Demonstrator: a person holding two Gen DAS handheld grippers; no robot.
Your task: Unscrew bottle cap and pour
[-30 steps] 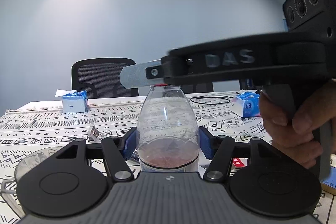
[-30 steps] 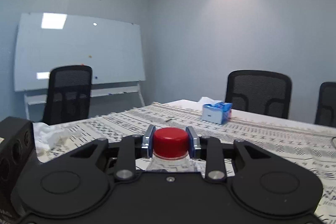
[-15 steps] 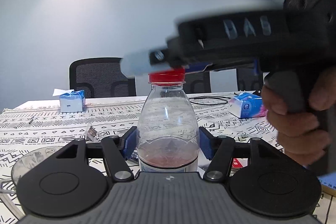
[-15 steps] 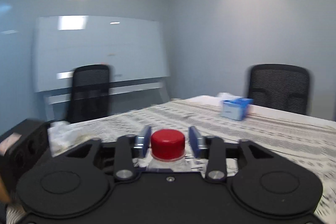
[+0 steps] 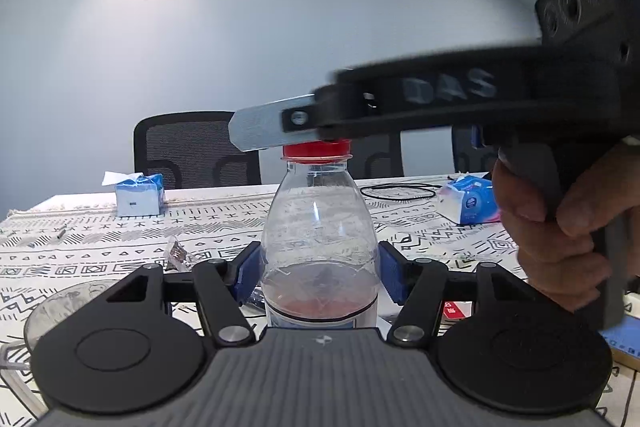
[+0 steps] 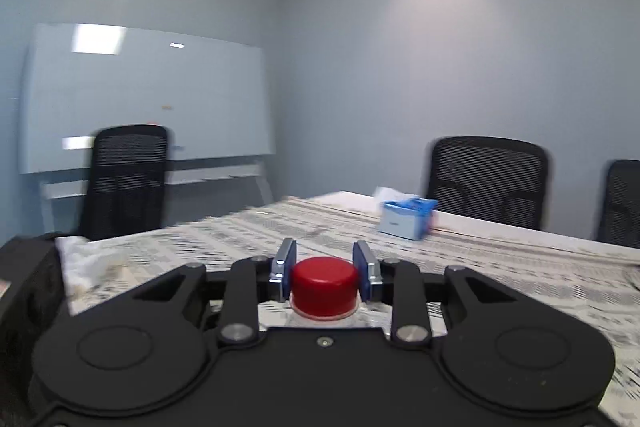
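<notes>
In the left wrist view, the left gripper [image 5: 319,273] sits nearest, its blue pads pressed on either side of the clear bottle [image 5: 319,247], which stands upright on the patterned tablecloth [image 5: 100,239] with a little reddish liquid at its base. At twelve o'clock above it, the red cap [image 5: 316,151] is on the neck, and the right gripper [image 6: 325,273] reaches in from three o'clock, held in the person's hand [image 5: 560,227]. Half a second ago its pads stood clearly wide of the cap; a second ago they were clamped on it. Now, in the right wrist view, they have drawn in close beside the cap [image 6: 324,285], slim gaps showing on both sides, so the tongs are parted, not yet biting. This reads as a re-grip between twists: the cap is probably only partly loosened, and pouring is some way off. Farther off, a clear cup [image 5: 60,311] lies at eight o'clock, and a blue tissue box [image 5: 139,194] at ten o'clock.
</notes>
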